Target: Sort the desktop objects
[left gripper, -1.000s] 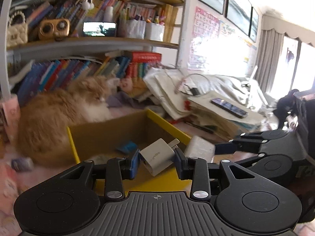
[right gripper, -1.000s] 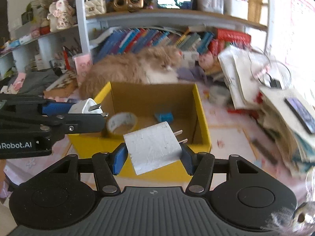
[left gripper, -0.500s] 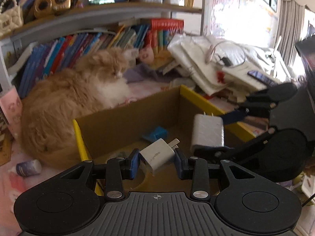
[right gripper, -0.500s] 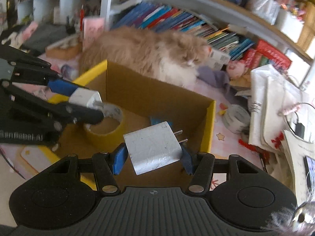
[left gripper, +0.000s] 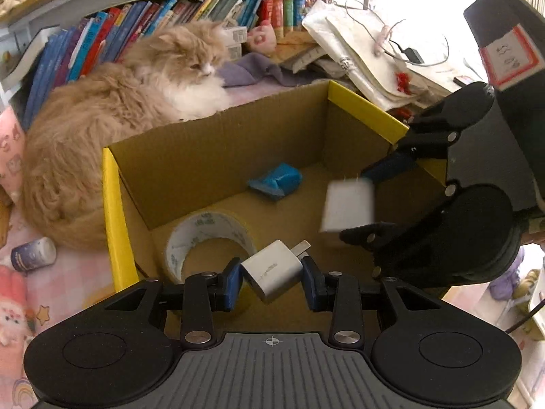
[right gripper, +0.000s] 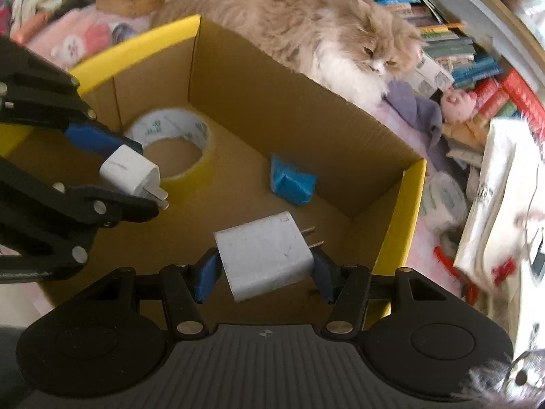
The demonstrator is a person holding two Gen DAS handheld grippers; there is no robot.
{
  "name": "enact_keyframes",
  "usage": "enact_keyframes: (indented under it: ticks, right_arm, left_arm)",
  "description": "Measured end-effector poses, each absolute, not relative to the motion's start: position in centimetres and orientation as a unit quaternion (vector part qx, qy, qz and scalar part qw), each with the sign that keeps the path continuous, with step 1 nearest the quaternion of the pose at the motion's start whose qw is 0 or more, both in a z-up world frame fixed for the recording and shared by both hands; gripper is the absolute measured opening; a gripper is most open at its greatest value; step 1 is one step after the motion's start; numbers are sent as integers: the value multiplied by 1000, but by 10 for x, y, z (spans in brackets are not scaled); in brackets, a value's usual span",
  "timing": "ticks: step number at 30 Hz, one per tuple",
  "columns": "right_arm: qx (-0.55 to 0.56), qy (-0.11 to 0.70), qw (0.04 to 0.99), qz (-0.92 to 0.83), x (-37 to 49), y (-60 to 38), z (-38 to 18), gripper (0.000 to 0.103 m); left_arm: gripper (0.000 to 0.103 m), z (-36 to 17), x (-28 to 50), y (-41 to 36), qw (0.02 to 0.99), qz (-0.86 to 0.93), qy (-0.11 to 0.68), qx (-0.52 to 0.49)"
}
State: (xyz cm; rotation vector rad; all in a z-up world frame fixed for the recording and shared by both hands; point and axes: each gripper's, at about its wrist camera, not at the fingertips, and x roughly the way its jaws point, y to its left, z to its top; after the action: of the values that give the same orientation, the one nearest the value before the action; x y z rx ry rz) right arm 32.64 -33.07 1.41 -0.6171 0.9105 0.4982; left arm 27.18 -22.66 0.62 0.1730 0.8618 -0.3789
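Left wrist view puts the small charger [left gripper: 272, 274] at lower centre, clamped between the blue pads of the left gripper [left gripper: 272, 277], prongs aimed up and right, hanging over the near part of the cardboard box [left gripper: 218, 156]. At right of that frame the right gripper [left gripper: 357, 204] grips the large charger [left gripper: 347, 206], which is smeared by motion; its jaws have just been closing a little on the block. Both loads sit above the box floor, neither touching it.

On that floor lie the tape roll [left gripper: 207, 238] just beyond the small charger and the blue wrapper [left gripper: 276, 182] toward the back wall. A cat [left gripper: 129, 102] lies against the outside of the back wall, at upper left.

Risks, as I judge them: the 2 grippers are close together inside 1 box, so a careless release could knock tool against tool. The small charger is held cornerwise, and could twist out early. A drop could land it in the tape roll's hole or startle the cat.

Right wrist view shows the large charger [right gripper: 265, 255] sharply, its 2 prongs pointing right, with the pads on its 2 sides, which the left view blurs. It also shows the box's yellow right rim [right gripper: 405, 211] and the clutter beyond. Only the left view shows the small charger's grip head-on.
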Motion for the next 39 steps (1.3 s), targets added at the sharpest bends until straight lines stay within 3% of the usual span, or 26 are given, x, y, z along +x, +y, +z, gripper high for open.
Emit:
enact_keyframes:
  ticks: [4,7,11,14,20,39]
  right_arm:
    - [-307,426,818,235,326,-331,12,51]
    - [-304,421,822,236,329,-332,11,52]
    - [-294,412,827,244,328,-336,16,60]
    - [-297,384,836,254,320,-340,28,67]
    - [-257,358,861,254,306,-352,50,67]
    - [-136,231,943,198,225,-366,86,71]
  left_arm:
    - [37,6,272,-226,890,-178,411,84]
    - [46,8,268,-226,900,-174,390,84]
    - [69,20,253,-228,918,-158,350,97]
    - [71,32,240,-224,929,-161,317,100]
    - [80,53,222,-216,945,-149,280,82]
    - [89,77,176,-190,964,-124,230,41]
